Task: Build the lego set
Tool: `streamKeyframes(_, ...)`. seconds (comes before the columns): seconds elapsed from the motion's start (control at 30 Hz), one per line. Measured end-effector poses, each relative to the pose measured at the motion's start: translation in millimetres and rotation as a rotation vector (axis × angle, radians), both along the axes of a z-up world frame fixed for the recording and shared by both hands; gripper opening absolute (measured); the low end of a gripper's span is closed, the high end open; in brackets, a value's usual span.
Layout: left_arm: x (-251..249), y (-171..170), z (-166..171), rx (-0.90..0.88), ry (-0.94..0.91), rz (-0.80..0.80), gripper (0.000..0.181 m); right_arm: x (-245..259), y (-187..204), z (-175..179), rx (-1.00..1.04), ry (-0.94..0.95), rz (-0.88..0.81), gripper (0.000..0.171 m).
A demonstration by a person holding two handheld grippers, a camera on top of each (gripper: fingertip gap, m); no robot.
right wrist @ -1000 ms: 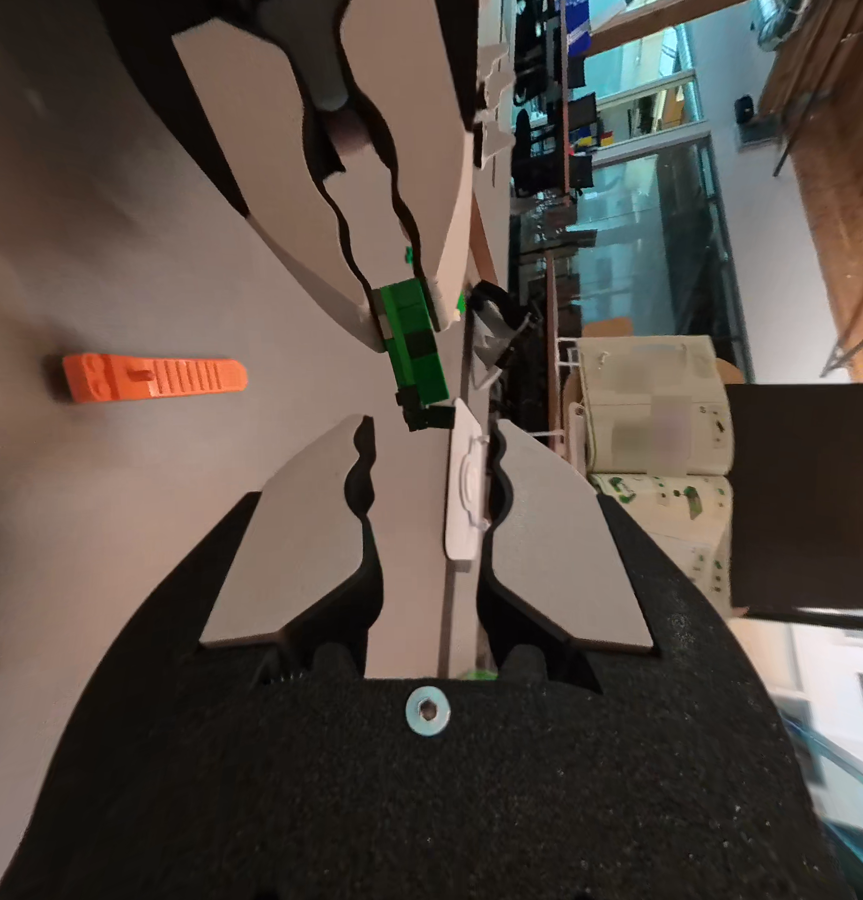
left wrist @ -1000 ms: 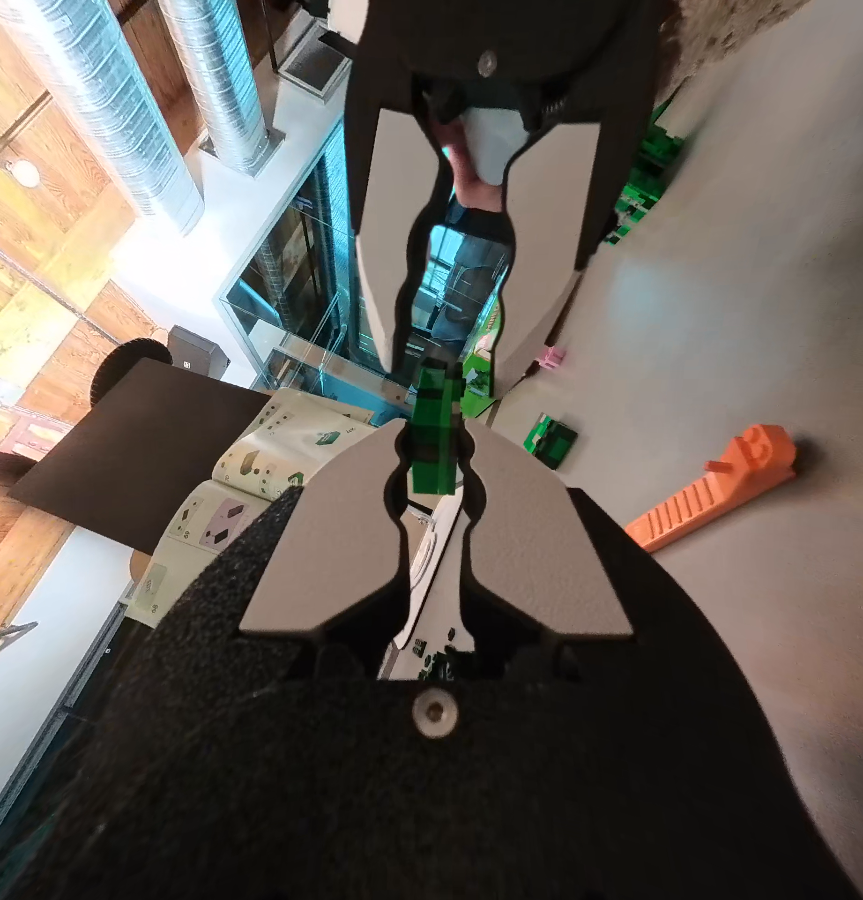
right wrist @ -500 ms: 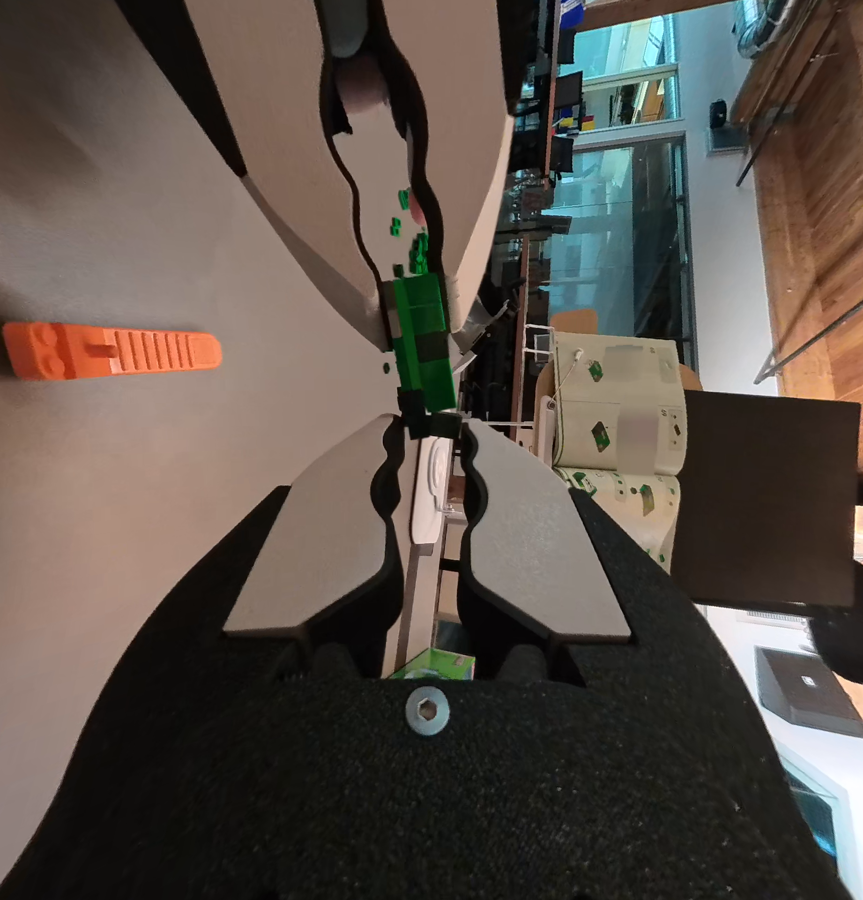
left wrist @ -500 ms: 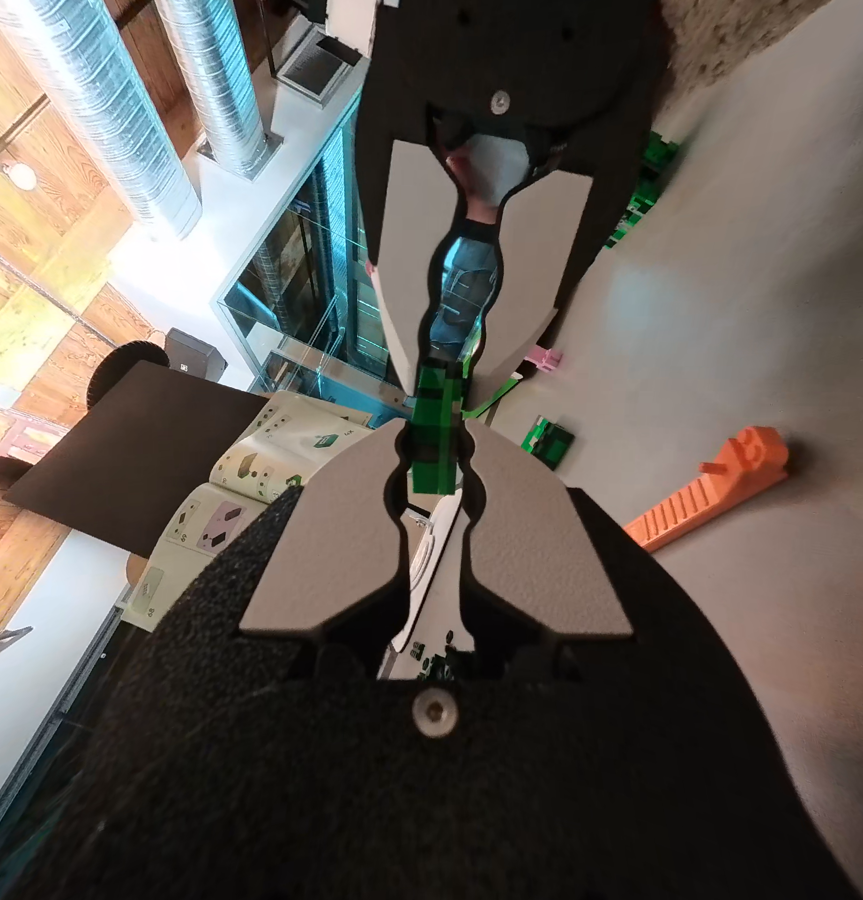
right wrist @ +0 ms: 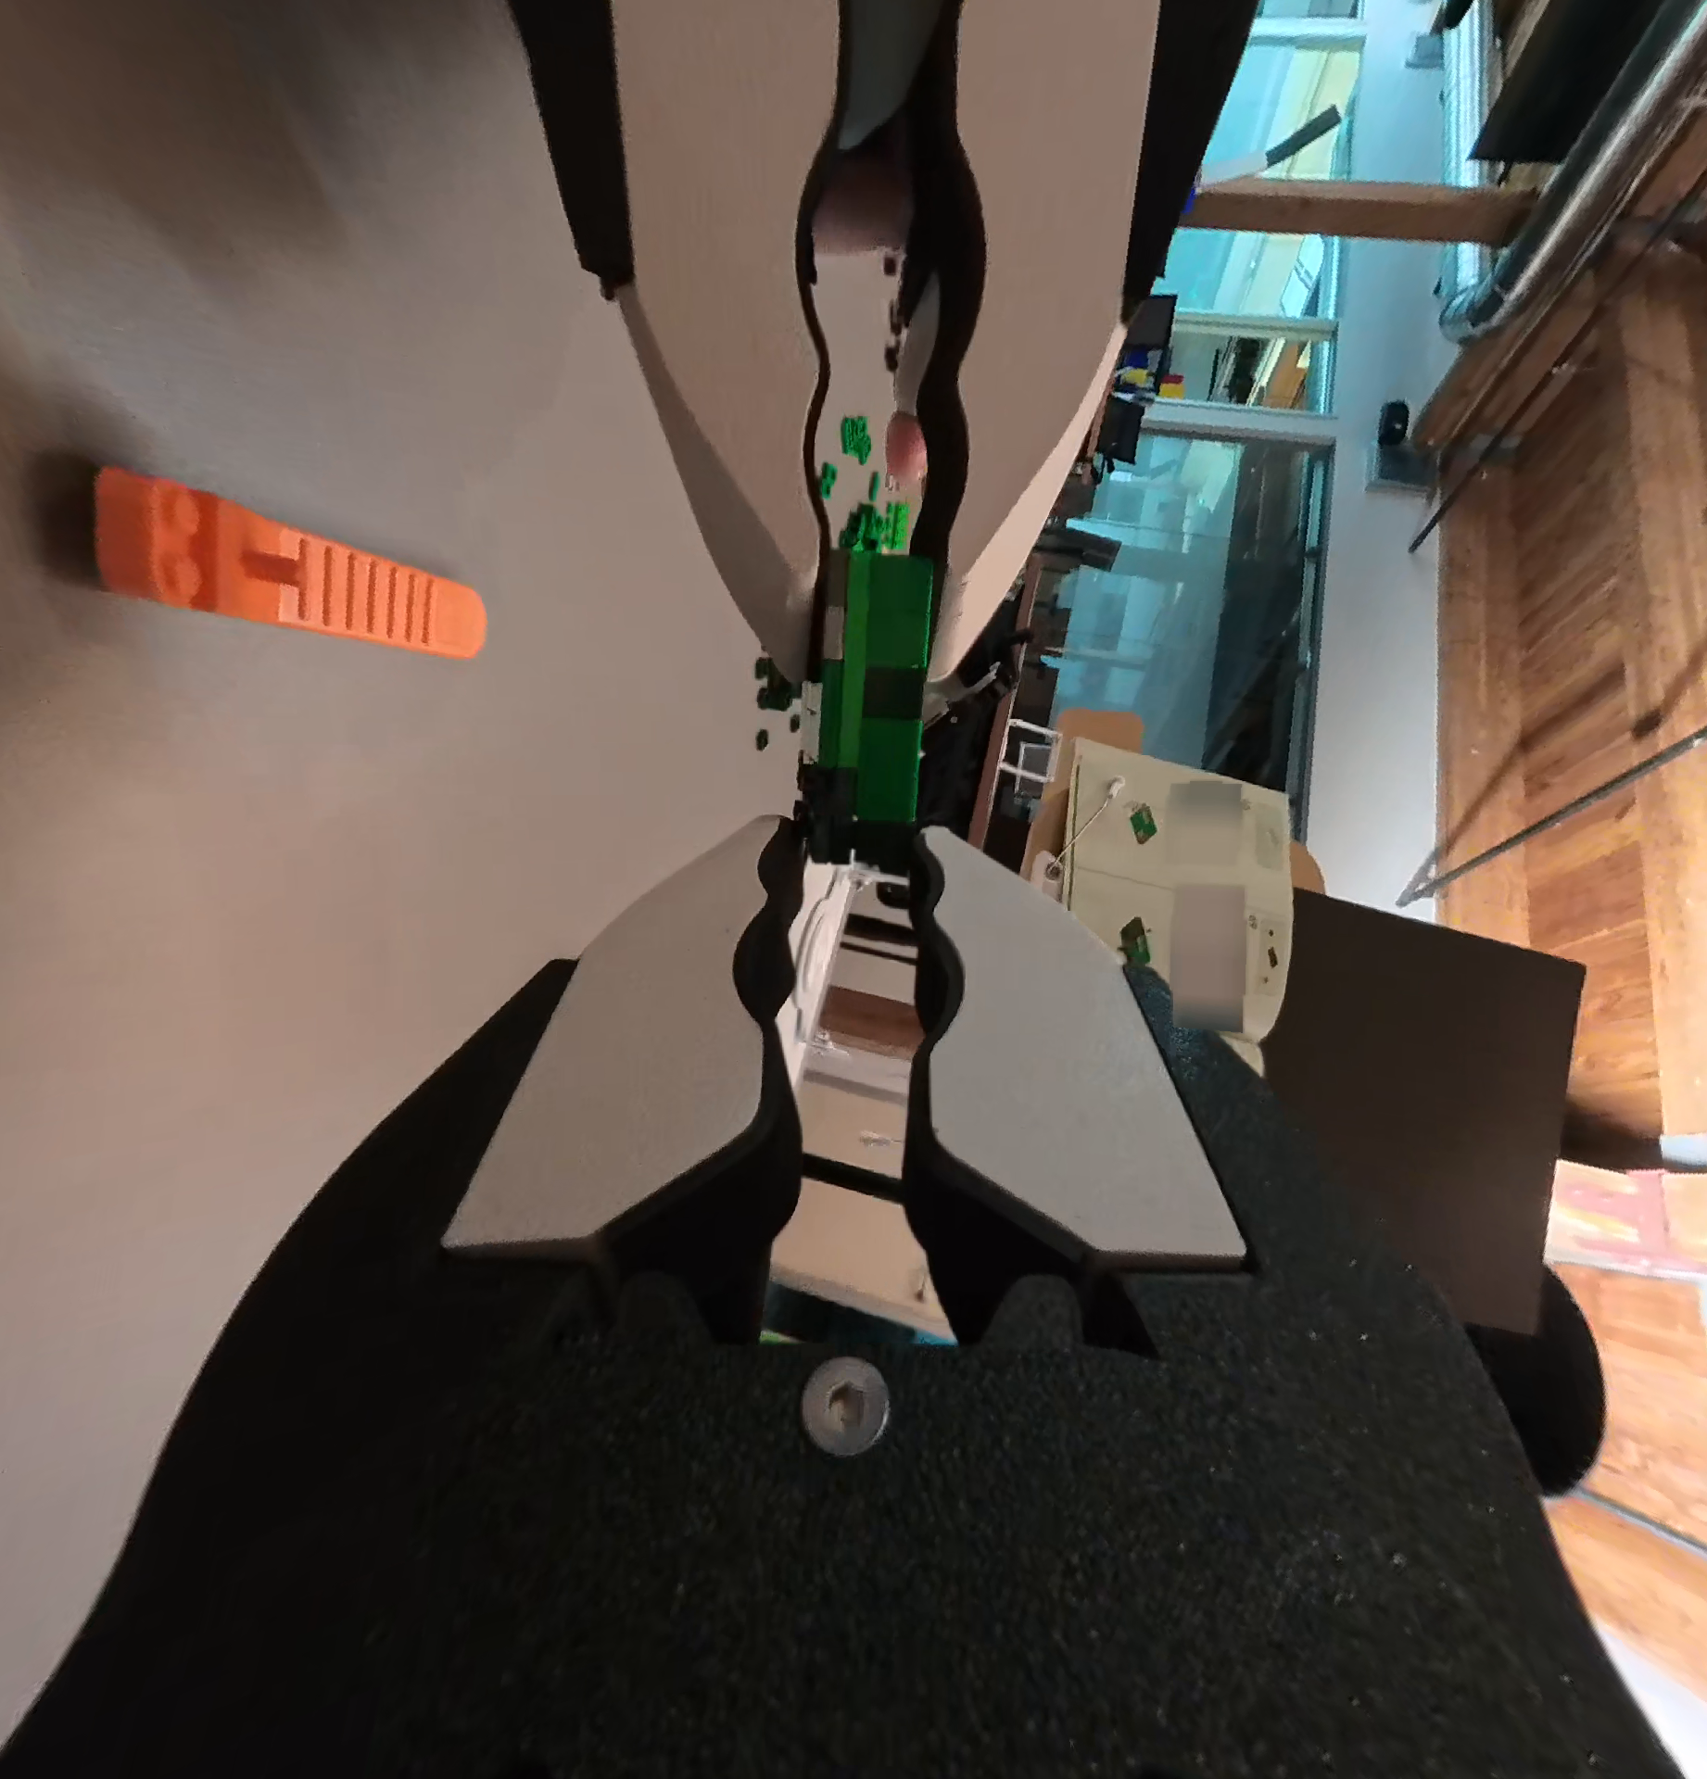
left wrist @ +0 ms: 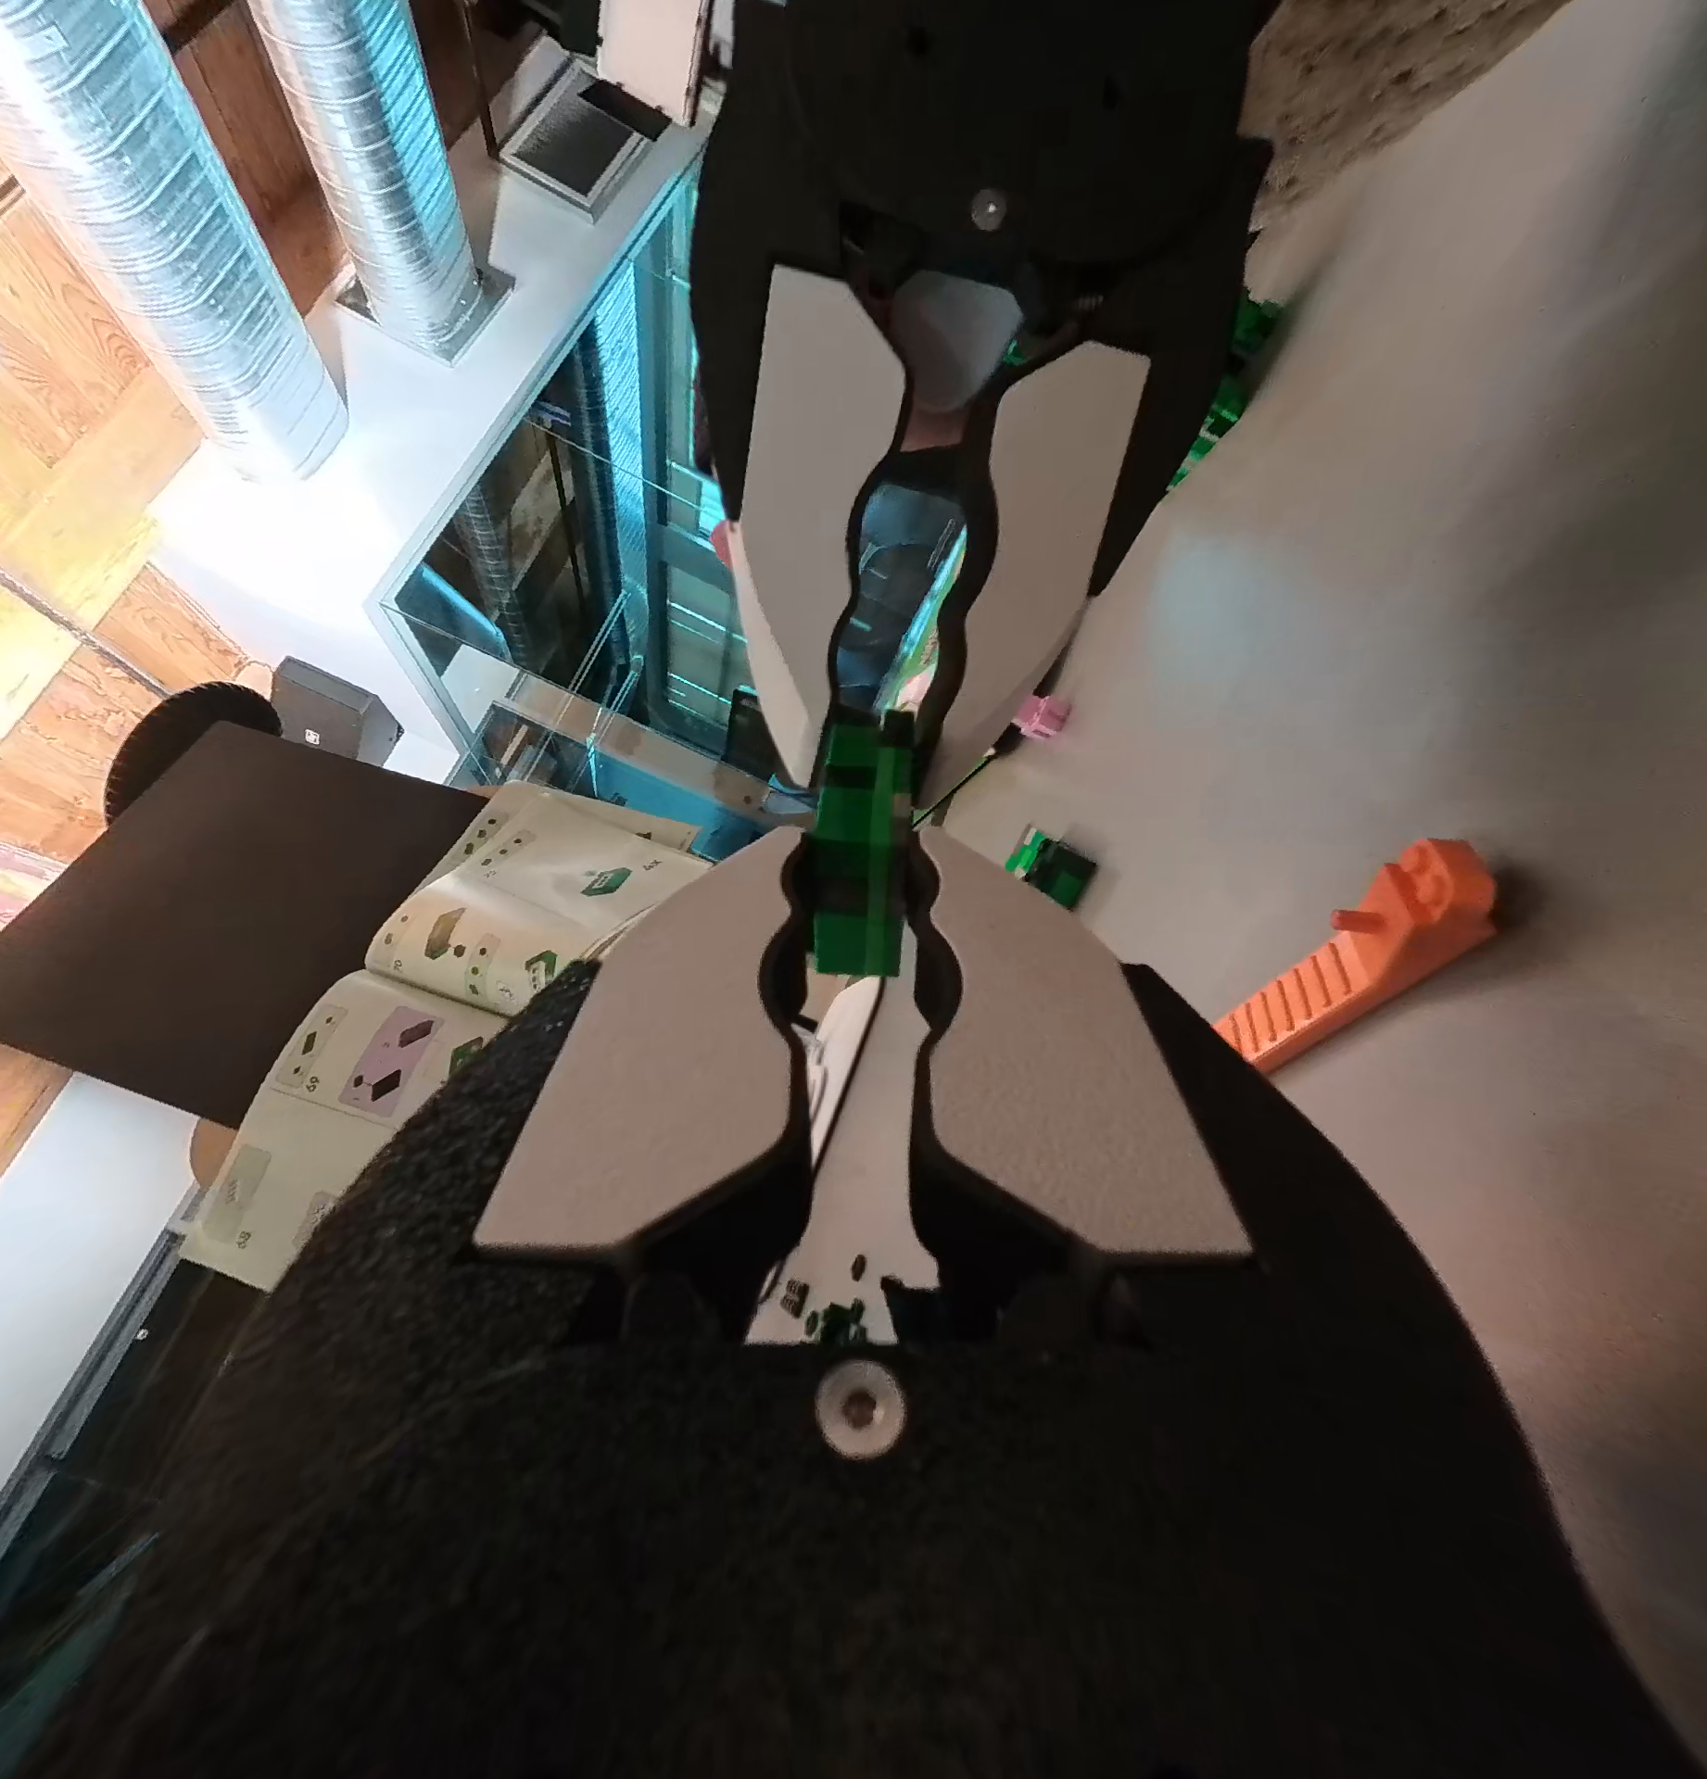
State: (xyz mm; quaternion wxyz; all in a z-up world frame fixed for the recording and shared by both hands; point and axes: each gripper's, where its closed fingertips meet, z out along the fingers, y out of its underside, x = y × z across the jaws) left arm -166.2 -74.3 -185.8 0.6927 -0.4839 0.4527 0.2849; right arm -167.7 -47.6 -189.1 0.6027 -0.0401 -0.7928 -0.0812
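A green lego assembly with black bands is held in the air between my two grippers, which face each other tip to tip. My left gripper is shut on one end of it. My right gripper is shut on the opposite end, where small black pieces sit. The right wrist view shows the assembly reaching up into the left gripper. The left wrist view shows the right gripper coming in from the top. A person's hand shows behind each far gripper.
An orange brick separator lies on the grey table; it also shows in the right wrist view. A small green piece, a pink piece and loose green bricks lie farther off. An open instruction booklet stands beyond the table edge. Only a small space, under 4 cm, lies between the two pairs of fingers.
My right gripper was open and apart from the assembly. It has moved in and closed its fingers around the assembly's free end. The left gripper has kept its hold.
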Motion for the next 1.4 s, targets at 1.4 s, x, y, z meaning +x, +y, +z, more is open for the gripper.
streamKeyframes(1.4, -18, 11, -4, -0.11, -0.136, 0.03, 0.018, 0, -2, -45, 0.02, -0.193, -0.018, 0.018)
